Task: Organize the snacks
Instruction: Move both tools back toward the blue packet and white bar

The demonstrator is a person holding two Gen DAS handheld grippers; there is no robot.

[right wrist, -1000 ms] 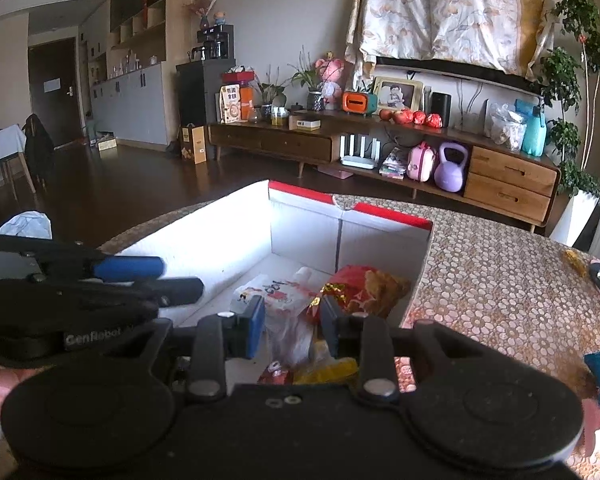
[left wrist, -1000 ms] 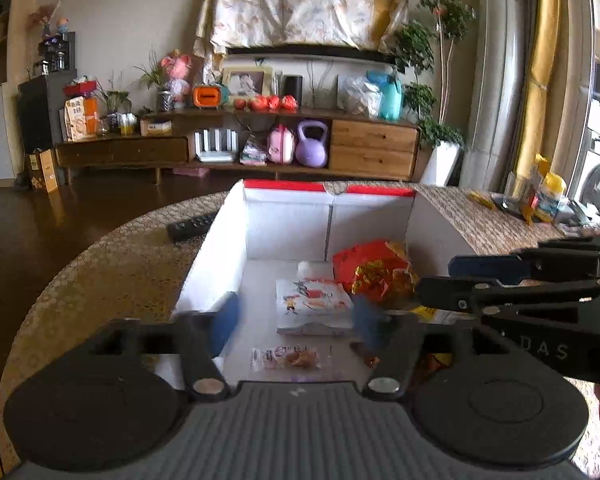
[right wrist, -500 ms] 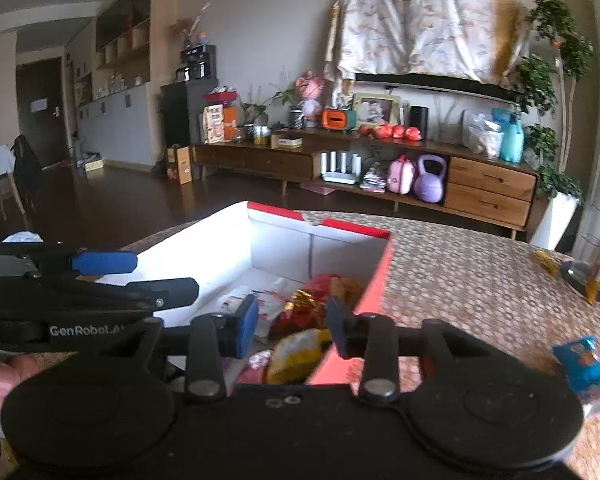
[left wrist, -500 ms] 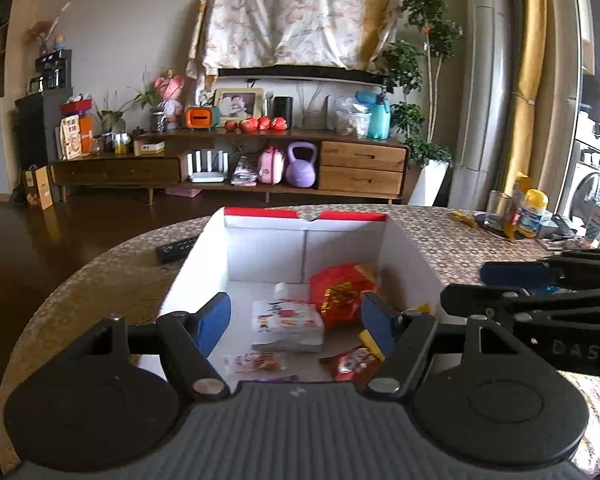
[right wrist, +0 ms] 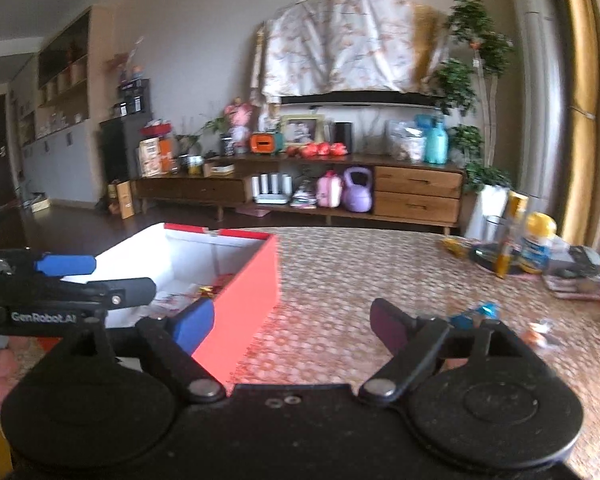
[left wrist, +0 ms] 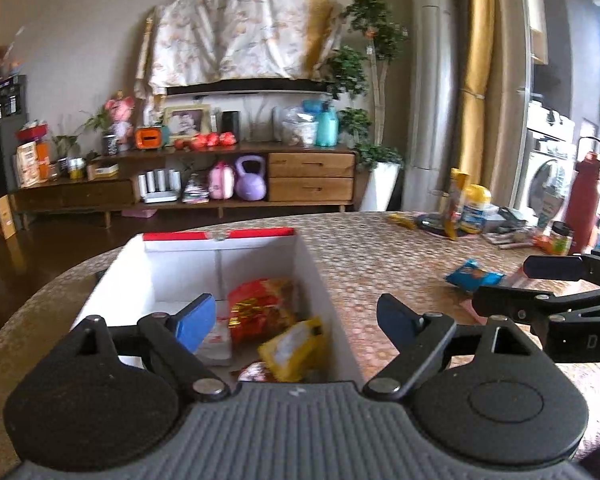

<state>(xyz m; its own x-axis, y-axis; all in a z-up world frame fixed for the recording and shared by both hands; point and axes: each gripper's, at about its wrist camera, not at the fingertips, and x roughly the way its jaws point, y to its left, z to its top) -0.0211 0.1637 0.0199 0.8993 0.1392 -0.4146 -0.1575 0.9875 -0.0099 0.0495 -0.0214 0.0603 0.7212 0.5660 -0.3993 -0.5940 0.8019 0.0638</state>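
A white box with a red rim and red outer wall stands on the patterned table. In it lie a red packet, a yellow packet and a white packet. My left gripper hangs over the box's near right corner, jaws opening, nothing between them. My right gripper is over the table just right of the box, jaws also opening and empty; it shows again as the right gripper in the left wrist view. A blue snack packet lies on the table ahead of it.
A small orange-and-white wrapped snack lies further right. A yellow-lidded jar, a tall yellow packet and a red flask crowd the far right of the table. A hand holds the left gripper.
Both grippers swung to the right, away from the box's middle, and both sets of jaws widened, the right from nearly shut. The yellow packet now lies in the box.
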